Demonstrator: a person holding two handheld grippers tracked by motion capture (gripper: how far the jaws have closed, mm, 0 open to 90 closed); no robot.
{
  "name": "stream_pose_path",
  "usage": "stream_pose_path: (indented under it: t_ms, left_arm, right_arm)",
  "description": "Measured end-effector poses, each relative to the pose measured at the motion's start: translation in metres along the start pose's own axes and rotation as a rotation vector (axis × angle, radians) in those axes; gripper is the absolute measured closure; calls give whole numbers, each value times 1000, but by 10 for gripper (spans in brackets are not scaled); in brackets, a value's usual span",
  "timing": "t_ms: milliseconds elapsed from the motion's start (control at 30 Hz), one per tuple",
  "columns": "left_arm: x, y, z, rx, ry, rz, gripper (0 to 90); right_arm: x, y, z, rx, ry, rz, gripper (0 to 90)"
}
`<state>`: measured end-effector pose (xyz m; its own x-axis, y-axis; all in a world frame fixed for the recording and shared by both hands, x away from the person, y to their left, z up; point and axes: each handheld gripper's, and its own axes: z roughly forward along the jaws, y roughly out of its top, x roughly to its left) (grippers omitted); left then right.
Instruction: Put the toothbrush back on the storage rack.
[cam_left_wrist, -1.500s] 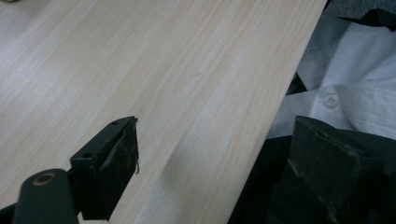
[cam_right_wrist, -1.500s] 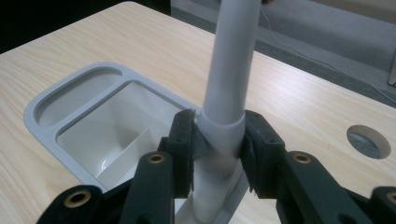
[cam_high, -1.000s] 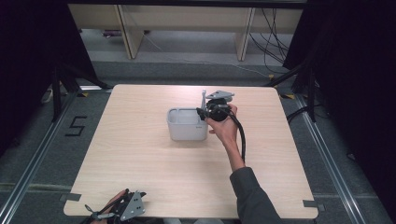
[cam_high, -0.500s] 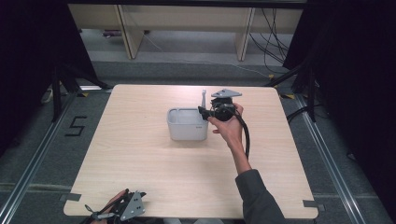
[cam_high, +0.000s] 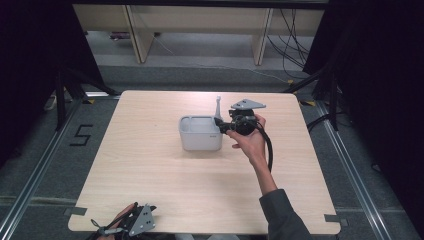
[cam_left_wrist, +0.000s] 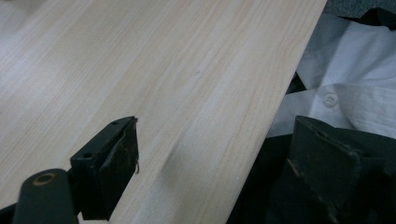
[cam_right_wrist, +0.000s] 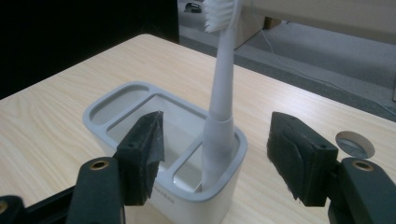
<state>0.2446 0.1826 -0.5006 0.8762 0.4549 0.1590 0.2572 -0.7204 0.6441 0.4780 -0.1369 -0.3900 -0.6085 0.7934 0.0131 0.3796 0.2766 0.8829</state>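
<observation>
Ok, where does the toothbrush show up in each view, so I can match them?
High view: toothbrush stands upright at the holder's far right corner, beside the right gripper.
Right gripper view: centre, standing in the near slot, between the open jaws.
Left gripper view: bare table edge.
Shared landmark: the grey holder.

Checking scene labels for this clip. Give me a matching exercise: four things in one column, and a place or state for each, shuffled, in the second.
Things:
1. toothbrush
2. holder
3. right gripper
4. left gripper

Places or states:
A. jaws open over the table's near edge
B. standing upright in an end slot
C. jaws apart, either side of the brush handle, not touching it
D. grey-rimmed, on the table

Pairs: 1-B, 2-D, 3-C, 4-A
</observation>
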Motion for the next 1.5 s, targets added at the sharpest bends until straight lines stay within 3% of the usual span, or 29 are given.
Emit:
stream_pose_path:
  t_ms: [133, 200, 233, 300, 333, 533, 567, 600, 733, 767, 833, 867, 1033, 1100, 1133, 1267, 1300, 1333, 1367, 1500]
  left_arm:
    - [1, 0, 0, 11, 1, 8, 152]
    - [1, 0, 0, 6, -4, 3, 152]
    - [0, 0, 0, 3, 15, 6, 152]
    - [1, 0, 0, 0, 16, 6, 152]
    - [0, 0, 0, -1, 16, 6, 152]
    - [1, -1, 0, 0, 18, 4, 152]
    - [1, -1, 0, 2, 18, 4, 152]
    - [1, -1, 0, 4, 19, 4, 152]
    - [0, 0, 0, 0, 17, 7, 152]
    - [0, 0, 0, -1, 17, 6, 152]
    - [0, 0, 0, -6, 21, 6, 152]
    - [0, 0, 0, -5, 21, 7, 152]
    - [0, 0, 0, -4, 20, 5, 152]
    - [1, 0, -1, -1, 20, 3, 152]
    - [0, 0, 0, -5, 20, 1, 153]
    - [1, 0, -1, -3, 16, 3, 152]
    - [1, 0, 0, 0, 17, 5, 152]
    - [1, 0, -1, 1, 17, 3, 152]
    - [1, 0, 0, -1, 20, 2, 152]
    - [0, -1, -1, -6, 19, -12, 152]
  right_arm:
    - [3, -3, -6, -4, 10, 21, 366]
    - [3, -4, -7, -12, 12, 3, 364]
    - [2, -5, -10, -2, 14, -11, 362]
    - [4, -8, -13, -11, 15, 18, 359]
    - [3, -9, -14, -22, 13, 3, 357]
    - [2, -16, -21, -31, 42, 33, 347]
    - [4, -18, -23, -21, 54, 58, 347]
    - [2, -19, -22, -38, 57, 35, 346]
    - [1, -24, -25, -32, 51, 46, 346]
    - [2, -25, -26, -25, 55, 77, 346]
    - [1, -26, -25, -26, 59, 71, 346]
    - [0, -27, -24, -34, 59, 45, 345]
    - [5, -29, -25, -18, 66, 78, 341]
    - [4, -30, -26, -23, 60, 34, 337]
    - [6, -31, -27, -23, 67, 61, 335]
    - [3, -34, -32, -18, 78, 42, 331]
    - [4, -35, -33, -16, 67, 64, 330]
    - [2, -36, -35, -22, 54, 35, 330]
    - [2, -37, -36, -12, 63, 58, 330]
    - [0, -42, -40, -17, 65, 58, 328]
